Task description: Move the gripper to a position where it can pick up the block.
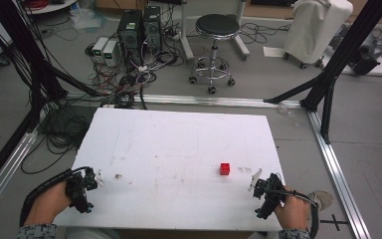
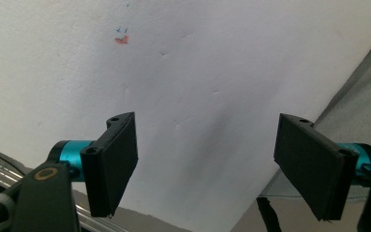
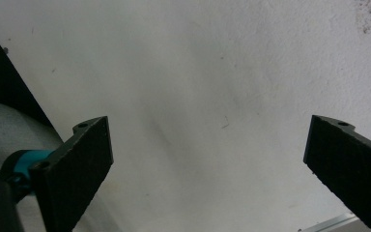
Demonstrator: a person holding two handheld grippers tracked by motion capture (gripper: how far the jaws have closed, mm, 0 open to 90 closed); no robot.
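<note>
A small red cube [image 1: 224, 169] sits on the white desk [image 1: 179, 149], toward its right near side. The right gripper [image 1: 256, 181] rests just beside it at the near right corner, its 2 fingers [image 3: 77, 169] spread wide, holding nothing. The left gripper [image 1: 93, 178] sits at the near left edge, well apart, fingers [image 2: 113, 164] likewise apart and empty.
</note>
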